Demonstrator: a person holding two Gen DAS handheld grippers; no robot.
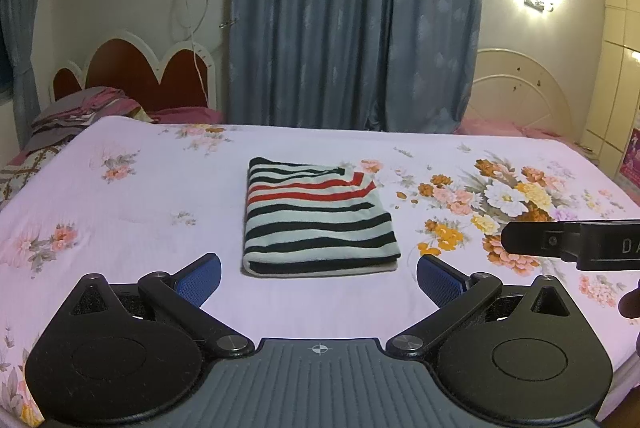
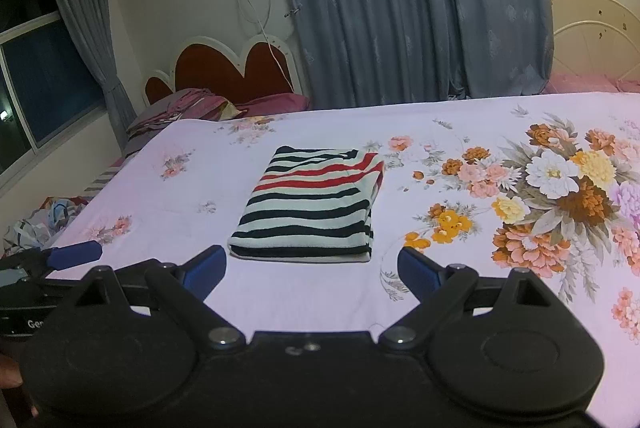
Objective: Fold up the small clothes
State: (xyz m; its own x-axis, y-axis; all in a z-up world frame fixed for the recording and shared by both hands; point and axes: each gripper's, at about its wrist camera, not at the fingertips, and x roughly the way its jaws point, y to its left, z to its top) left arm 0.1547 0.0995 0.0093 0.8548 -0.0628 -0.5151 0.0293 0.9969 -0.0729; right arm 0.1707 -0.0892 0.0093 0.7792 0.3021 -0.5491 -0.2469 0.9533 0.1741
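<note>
A striped garment (image 1: 316, 218), black, white and red, lies folded into a neat rectangle on the floral bedsheet (image 1: 140, 211); it also shows in the right wrist view (image 2: 312, 205). My left gripper (image 1: 319, 278) is open and empty, just short of the garment's near edge, its blue pads (image 1: 202, 278) wide apart. My right gripper (image 2: 312, 268) is open and empty too, close to the garment's near edge. The right gripper shows at the right edge of the left wrist view (image 1: 505, 236). The left gripper shows at the left edge of the right wrist view (image 2: 76, 254).
Blue curtains (image 1: 352, 15) hang behind the bed. A red headboard (image 1: 148, 67) and a pile of bedding (image 1: 76, 115) stand at the back left. A cream headboard (image 1: 520, 91) is at the back right. A bundle of cloth (image 2: 40, 224) lies beside the bed at left.
</note>
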